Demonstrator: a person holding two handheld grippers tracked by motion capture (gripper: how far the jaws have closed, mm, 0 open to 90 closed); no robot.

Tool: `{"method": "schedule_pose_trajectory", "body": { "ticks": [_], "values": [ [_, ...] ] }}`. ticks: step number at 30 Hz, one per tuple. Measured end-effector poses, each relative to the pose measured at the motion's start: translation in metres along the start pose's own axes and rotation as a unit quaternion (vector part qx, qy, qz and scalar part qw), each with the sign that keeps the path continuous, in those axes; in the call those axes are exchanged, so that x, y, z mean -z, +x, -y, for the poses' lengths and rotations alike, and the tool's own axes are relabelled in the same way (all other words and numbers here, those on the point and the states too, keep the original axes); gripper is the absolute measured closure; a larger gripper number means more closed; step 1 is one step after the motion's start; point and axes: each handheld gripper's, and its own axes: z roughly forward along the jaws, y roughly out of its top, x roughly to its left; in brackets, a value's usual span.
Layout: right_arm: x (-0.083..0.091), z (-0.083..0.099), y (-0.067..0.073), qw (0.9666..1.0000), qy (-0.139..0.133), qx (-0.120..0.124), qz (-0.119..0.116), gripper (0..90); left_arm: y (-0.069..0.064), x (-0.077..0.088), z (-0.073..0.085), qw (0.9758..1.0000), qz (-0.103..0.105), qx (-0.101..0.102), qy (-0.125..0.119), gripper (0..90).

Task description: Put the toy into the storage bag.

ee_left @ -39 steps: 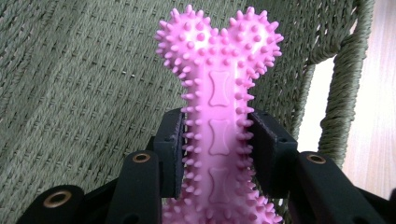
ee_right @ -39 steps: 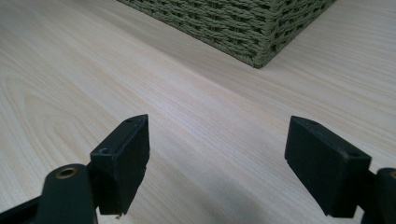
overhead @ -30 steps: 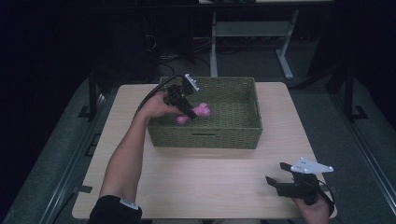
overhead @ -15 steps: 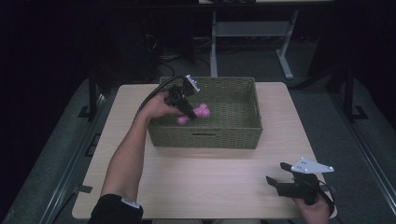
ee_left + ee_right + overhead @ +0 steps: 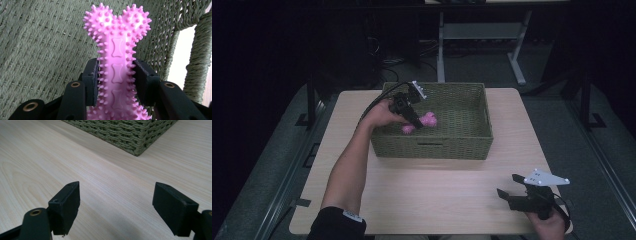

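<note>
left gripper view has the left gripper (image 5: 115, 82) clamped across the shaft of the pink bone (image 5: 117, 62), a spiked rubber toy, one jaw pressed to each side and the knobbed end standing clear above them with the basket (image 5: 42, 45) weave behind it. from the high view the bone (image 5: 421, 122) sits inside the basket (image 5: 437, 150), over its left half and near the left wall, with the left gripper (image 5: 414, 120) reaching in over that wall. set against the pictures from a second ago and half a second ago, almost nothing has moved: gripper, bone and forearm sit in the same spot, and the grip has stayed closed. that stillness suggests the toy is either just gripped for lifting out or just set down for release; the weave looks close behind it, but contact with the basket floor cannot be told. the right gripper (image 5: 517, 196) rests at the front right corner of the table (image 5: 437, 200), well apart from the basket, unchanged too; the right gripper view shows its jaws wide apart over bare wood, holding nothing.
</note>
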Motion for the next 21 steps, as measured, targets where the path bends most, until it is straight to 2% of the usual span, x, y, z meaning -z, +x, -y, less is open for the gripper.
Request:
{"method": "schedule_pose_trajectory", "body": {
  "ticks": [3,5,14,21],
  "values": [
    [0.0,0.0,0.0,1.0,0.0,0.0,0.0,21.7,0.0,0.0,0.0,1.0,-0.001,0.002,-0.006,56.8],
    [0.0,0.0,0.001,1.0,0.001,-0.002,0.0,21.7,-0.001,0.003,-0.002,0.9998,-0.007,0.006,-0.019,50.6],
    [-0.001,-0.001,0.002,1.0,0.001,0.0,-0.002,21.6,-0.004,0.009,-0.001,0.9996,-0.009,0.012,-0.022,47.1],
    [0.0,-0.001,0.003,1.0,0.0,-0.001,0.001,21.5,-0.01,0.011,-0.004,0.9997,-0.014,0.007,-0.02,42.7]
  ]
}}
